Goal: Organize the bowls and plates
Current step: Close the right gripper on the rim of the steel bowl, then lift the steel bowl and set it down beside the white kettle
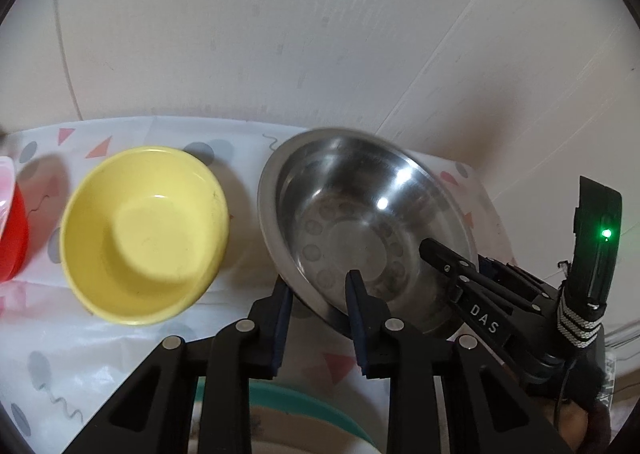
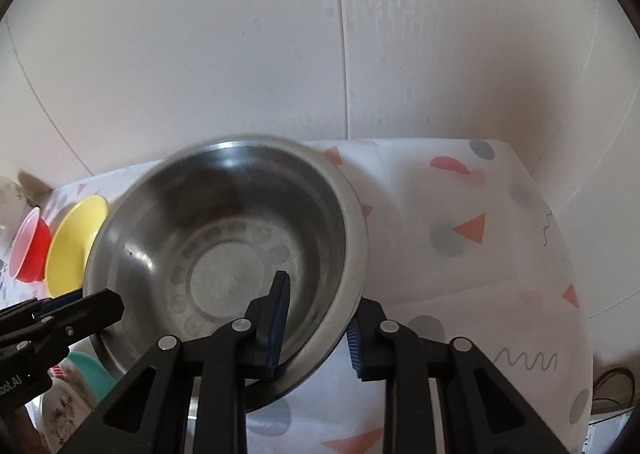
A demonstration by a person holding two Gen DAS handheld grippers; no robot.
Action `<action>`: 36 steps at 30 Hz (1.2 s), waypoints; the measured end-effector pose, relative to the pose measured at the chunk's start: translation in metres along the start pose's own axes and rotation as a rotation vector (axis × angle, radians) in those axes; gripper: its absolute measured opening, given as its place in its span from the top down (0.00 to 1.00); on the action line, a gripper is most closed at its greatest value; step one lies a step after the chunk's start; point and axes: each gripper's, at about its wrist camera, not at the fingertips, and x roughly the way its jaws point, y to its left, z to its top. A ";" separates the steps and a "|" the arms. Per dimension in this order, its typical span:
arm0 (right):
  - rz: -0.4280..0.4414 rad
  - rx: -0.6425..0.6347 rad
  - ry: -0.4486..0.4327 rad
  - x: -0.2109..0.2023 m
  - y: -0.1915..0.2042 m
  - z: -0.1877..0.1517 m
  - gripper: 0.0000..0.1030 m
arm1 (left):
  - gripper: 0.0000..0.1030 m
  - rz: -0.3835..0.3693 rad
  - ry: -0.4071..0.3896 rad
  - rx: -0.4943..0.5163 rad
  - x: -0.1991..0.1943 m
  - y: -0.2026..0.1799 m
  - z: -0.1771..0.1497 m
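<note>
Straddling the near rim of the steel bowl, the left gripper has one finger outside the wall and the other inside the basin, the rim caught between the blue pads, so it looks clamped on the bowl, though the exact contact on the outer pad is hard to see. From the right wrist view, the right gripper does the same on the opposite side: its left finger sits inside the bowl, its right finger outside the wall, with the rim pinched between them. Each camera catches the other tool, which its own view cannot show whole: the left view has the right gripper reaching in from the right edge with a green light glowing on its body, and the right view has the left gripper coming in from the lower left. The bowl appears tilted above the patterned tablecloth. Closest under the left gripper, a plate with a teal rim shows clearly; the right view catches only a sliver of it. Beyond and to the left, the yellow bowl stands upright, open and empty, with a red bowl just beside it at the frame edge; the right view shows both in full but small. A pale wall closes the back.
</note>
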 end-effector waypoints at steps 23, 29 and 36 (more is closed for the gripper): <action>0.132 -0.195 -0.113 -0.073 0.130 -0.025 0.74 | 0.70 0.063 -0.243 -0.081 -0.151 0.075 -0.073; 0.210 -0.291 -0.084 -0.072 0.196 -0.050 0.74 | 0.69 0.115 -0.265 -0.144 -0.194 0.128 -0.112; 0.285 -0.392 -0.007 -0.059 0.266 -0.087 0.74 | 0.67 0.165 -0.245 -0.246 -0.217 0.184 -0.158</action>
